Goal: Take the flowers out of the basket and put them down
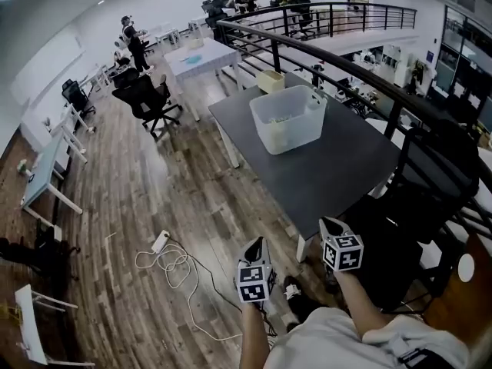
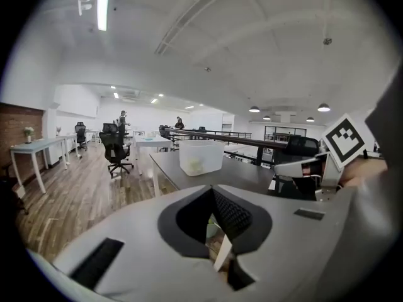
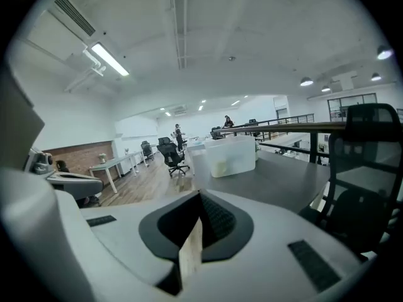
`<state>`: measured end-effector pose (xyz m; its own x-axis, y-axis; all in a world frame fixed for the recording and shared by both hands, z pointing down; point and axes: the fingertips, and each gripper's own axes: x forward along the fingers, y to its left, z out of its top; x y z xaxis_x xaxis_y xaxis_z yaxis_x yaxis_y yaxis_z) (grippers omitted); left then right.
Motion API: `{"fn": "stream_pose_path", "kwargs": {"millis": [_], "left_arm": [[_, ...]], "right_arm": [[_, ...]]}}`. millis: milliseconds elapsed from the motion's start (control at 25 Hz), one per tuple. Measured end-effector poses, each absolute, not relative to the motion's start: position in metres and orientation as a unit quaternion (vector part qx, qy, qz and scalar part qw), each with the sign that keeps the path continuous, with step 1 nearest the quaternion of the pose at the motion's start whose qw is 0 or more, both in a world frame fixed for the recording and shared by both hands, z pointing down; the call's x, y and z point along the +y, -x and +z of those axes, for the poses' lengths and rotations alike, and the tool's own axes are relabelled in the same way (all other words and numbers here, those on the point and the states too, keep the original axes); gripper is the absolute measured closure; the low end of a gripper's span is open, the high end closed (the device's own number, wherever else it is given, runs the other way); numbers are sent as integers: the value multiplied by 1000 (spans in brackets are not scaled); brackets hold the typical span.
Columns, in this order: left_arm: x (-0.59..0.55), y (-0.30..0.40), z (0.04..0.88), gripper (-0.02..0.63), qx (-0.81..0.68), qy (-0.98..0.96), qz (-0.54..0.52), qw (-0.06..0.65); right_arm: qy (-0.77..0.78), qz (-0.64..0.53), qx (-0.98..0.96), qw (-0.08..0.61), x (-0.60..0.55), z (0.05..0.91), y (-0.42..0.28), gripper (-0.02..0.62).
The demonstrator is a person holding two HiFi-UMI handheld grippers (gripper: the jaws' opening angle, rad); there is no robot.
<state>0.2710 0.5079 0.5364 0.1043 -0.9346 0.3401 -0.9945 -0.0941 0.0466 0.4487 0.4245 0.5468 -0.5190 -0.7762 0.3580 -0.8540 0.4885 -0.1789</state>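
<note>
The basket [image 1: 288, 118] is a translucent white plastic tub on the far half of a dark grey table [image 1: 330, 175]. It also shows in the left gripper view [image 2: 201, 157] and the right gripper view [image 3: 233, 156]. A faint pale green shape inside it may be the flowers [image 1: 281, 119]; I cannot make them out clearly. My left gripper [image 1: 256, 244] [image 2: 217, 231] and right gripper [image 1: 327, 223] [image 3: 195, 238] hover side by side off the table's near corner, well short of the basket. Both are shut and hold nothing.
A black office chair [image 1: 438, 167] stands at the table's right, along a dark railing [image 1: 330, 52]. A white power strip with a cable [image 1: 161, 241] lies on the wood floor at left. More chairs [image 1: 146, 98], white tables [image 1: 204, 56] and people stand far off.
</note>
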Motion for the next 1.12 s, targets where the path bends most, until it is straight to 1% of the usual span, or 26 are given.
{"fn": "stream_pose_path", "kwargs": {"millis": [120,240,320,400,480,560,720,920,1120], "left_arm": [[443,-260,511,586,-655,-739,104,118],[379,-255,469,586,-649,-749,107,77],[336,-255,446,586,-649,-751,106,62],[300,-255,433,586,-653,-748,106,64],[280,-255,437,586,-656,-742,118,75],[275,-253,454,586,-660,-736,118,95],[288,-242,494,586,-676,-722,60,134],[285,-232,514,586,-659,-732,107,138],[262,-216,513,586,-652,-738,116,132]], "right_arm": [[-481,141,-857,117,370,527,-425,581],[-471,111,-867,117,316,495,-397,581],[-475,114,-865,114,277,477,-386,581],[-472,134,-861,133,249,475,-376,581],[-474,145,-851,172,239,491,-369,581],[-483,146,-842,192,236,512,-365,581],[-476,151,-846,188,231,540,-357,581],[-479,157,-849,158,209,532,-353,581],[-476,150,-850,171,196,536,-338,581]]}}
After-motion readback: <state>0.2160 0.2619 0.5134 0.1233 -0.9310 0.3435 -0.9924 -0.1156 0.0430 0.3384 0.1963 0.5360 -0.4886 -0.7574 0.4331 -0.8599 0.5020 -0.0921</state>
